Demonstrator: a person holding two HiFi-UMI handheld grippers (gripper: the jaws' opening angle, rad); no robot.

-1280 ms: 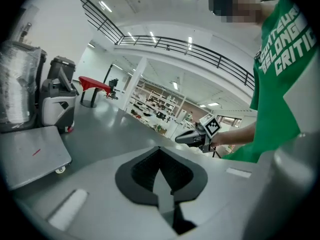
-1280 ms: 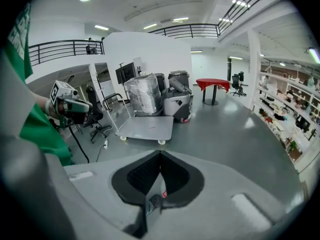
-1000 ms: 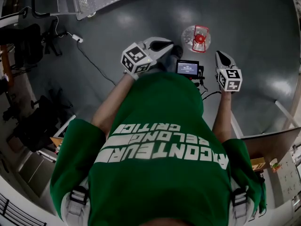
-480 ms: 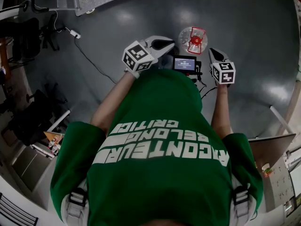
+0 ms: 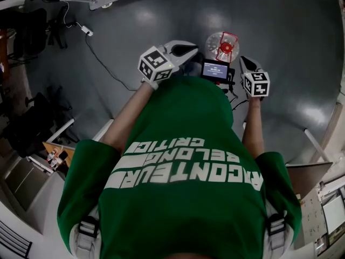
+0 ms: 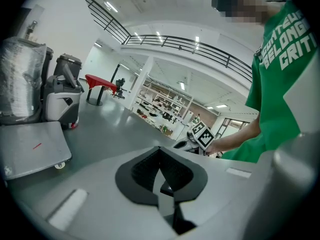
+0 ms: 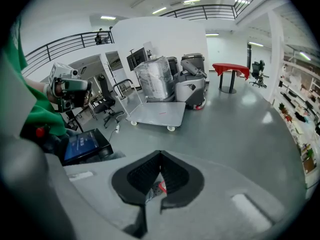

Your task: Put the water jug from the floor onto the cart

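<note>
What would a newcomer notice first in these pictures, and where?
The green shirt with white letters fills the lower head view. Just beyond it, a clear water jug with a red top stands on the grey floor, between the shut left tongs and right tongs. A flat cart stands farther off, in the right gripper view's middle.

Left forearm reaches forward; grey two-jaw left gripper near level, jaws together, empty. Right forearm forward; grey two-jaw right gripper pitched down, jaws together, empty.
</note>
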